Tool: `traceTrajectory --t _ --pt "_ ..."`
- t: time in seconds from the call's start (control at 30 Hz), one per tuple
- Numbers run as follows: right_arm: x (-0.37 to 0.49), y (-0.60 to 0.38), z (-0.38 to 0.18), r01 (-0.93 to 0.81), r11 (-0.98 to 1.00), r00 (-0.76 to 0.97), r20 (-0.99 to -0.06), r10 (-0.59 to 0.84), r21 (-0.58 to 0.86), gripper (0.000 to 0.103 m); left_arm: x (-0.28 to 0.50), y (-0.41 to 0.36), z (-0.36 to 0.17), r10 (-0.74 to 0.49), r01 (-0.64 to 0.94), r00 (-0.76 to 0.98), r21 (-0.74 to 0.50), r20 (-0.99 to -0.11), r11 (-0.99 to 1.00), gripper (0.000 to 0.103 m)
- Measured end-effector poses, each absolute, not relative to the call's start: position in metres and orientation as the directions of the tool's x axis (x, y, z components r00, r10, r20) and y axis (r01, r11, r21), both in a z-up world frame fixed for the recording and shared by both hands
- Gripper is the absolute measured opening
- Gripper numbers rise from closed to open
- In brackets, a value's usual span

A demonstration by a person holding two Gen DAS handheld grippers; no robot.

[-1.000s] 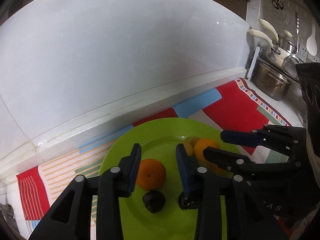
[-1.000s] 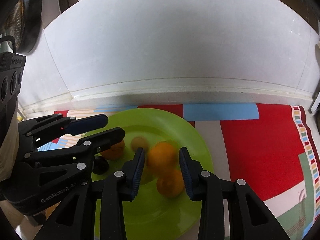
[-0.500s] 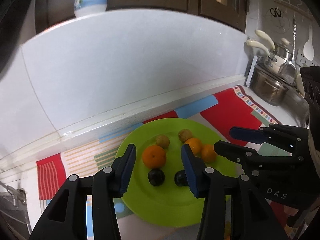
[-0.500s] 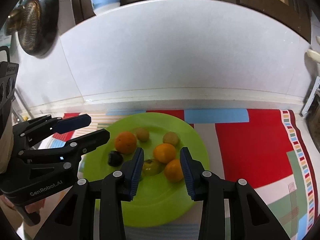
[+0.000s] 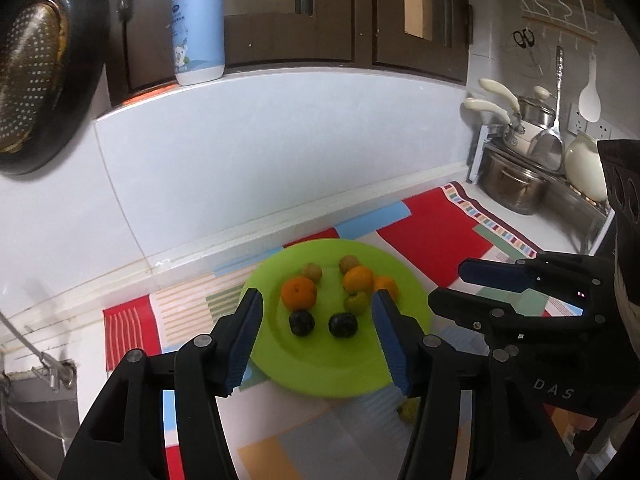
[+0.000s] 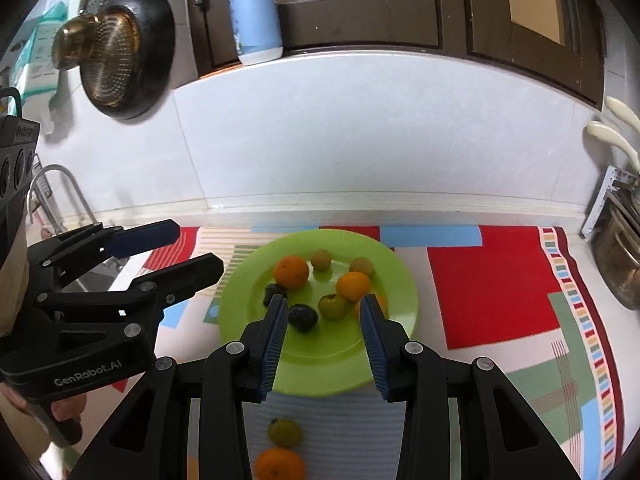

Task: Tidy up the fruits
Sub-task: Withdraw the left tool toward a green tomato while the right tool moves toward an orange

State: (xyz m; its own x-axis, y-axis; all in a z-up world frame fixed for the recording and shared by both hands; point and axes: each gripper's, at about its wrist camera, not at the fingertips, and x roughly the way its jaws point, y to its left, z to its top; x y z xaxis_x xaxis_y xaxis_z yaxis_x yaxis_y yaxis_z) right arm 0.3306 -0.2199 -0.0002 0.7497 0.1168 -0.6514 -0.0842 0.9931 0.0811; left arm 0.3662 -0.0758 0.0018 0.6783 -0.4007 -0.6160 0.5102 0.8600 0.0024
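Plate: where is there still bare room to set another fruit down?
The plate's near half is bare, between the dark plums and the front rim. The far half is crowded with oranges and green fruit.

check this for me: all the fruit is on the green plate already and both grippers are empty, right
Not quite. The right wrist view shows two fruits off the green plate: a green fruit and an orange lie on the mat nearer the camera. The rest holds: the left gripper, its jaws opening, and the right gripper hold nothing.

fruits [image 6: 352, 286] on plate [image 6: 400, 280], two [image 6: 285, 432] before it
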Motion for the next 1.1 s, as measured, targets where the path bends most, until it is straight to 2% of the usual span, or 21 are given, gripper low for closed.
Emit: traceTrajectory --t 0.5,1.1 --pt "0.287 -0.201 -0.016 -0.077 0.993 0.703 -0.702 0.116 0.087 0.039 0.318 -0.059 -0.015 -0.363 0.505 0.672 0.040 -0.646 0.862 0.060" --pt "0.275 -0.194 -0.068 -0.087 0.986 0.550 -0.818 0.169 0.145 0.039 0.303 -0.059 -0.061 -0.335 0.527 0.579 0.028 -0.743 0.849 0.060"
